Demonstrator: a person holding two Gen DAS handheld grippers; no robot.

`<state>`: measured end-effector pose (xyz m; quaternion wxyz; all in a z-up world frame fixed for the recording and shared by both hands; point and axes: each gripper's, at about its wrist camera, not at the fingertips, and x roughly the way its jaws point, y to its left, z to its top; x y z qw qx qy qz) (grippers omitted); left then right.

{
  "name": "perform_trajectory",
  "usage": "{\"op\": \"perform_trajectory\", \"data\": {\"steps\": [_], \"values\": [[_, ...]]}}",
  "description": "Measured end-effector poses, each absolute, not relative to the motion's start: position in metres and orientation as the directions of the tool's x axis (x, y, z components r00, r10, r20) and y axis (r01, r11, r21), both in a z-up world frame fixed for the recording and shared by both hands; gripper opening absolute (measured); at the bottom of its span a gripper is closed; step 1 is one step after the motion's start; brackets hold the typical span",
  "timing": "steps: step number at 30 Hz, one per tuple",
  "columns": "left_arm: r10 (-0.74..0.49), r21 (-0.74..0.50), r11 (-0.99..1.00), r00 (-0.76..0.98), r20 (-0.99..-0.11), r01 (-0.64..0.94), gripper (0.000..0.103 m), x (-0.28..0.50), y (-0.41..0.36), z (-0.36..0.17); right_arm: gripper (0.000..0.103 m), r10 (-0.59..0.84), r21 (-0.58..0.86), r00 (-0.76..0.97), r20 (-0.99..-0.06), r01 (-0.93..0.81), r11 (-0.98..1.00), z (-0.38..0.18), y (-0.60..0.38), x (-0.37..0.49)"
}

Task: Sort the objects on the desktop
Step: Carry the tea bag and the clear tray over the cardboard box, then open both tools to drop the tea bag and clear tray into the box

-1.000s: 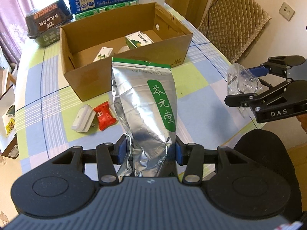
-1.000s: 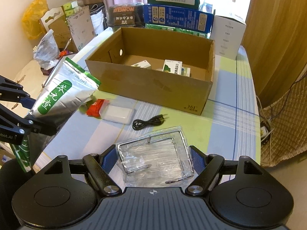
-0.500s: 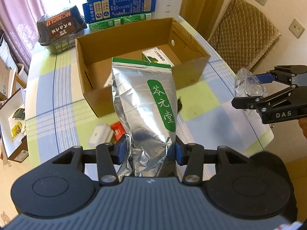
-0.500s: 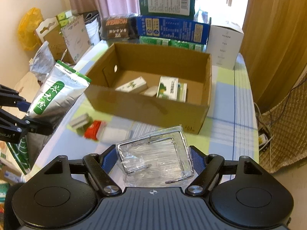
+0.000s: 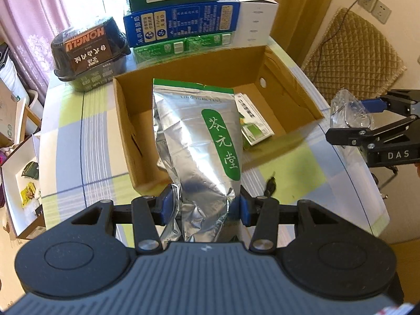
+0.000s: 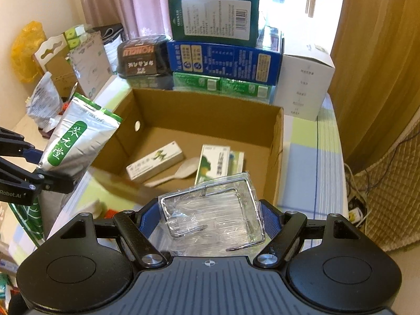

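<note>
Your left gripper (image 5: 206,206) has its jaws clamped on the crumpled lower end of a silver foil pouch (image 5: 199,141) with a green label. The pouch stands upright between the blue pads, held in the air in front of the open cardboard box (image 5: 126,120); from this view its top edge lines up with the box's inside.

Your right gripper (image 6: 210,223) has its jaws closed on a wire rack wrapped in clear plastic (image 6: 212,210). The rack is carried above the tabletop (image 6: 309,162), just at the near wall of the box, with its far end overlapping that wall in the right wrist view.

Inside the box lie a long white carton (image 6: 155,162), a white plastic spoon (image 6: 181,172) and a green-and-white carton (image 6: 214,162), all flat on the floor of the box.

On the tabletop, just outside the near wall, a black cable end (image 5: 270,185) shows to the right of the pouch. Behind the box stand stacked cartons: a blue carton (image 6: 223,60) with a dark green one on top, and a white box (image 6: 304,84) beside them.
</note>
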<state>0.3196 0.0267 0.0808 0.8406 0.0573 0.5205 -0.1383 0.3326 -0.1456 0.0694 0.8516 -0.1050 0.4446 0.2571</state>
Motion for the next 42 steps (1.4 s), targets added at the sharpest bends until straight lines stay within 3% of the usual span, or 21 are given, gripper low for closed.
{"op": "perform_trajectory", "data": {"steps": [37,42], "values": [[-0.180,-0.102,0.975,0.435,-0.882,0.197,0.043,0.442,0.047,0.040,0.075,0.338,0.110,0.467,-0.817,-0.449,0.887,0.034,-0.129,0.447],[-0.183,-0.117,0.978,0.431,-0.883,0.174,0.048,0.450,0.049,0.026,0.075,0.337,0.124,0.458,-0.823,-0.434,0.892,0.023,-0.131,0.457]]}}
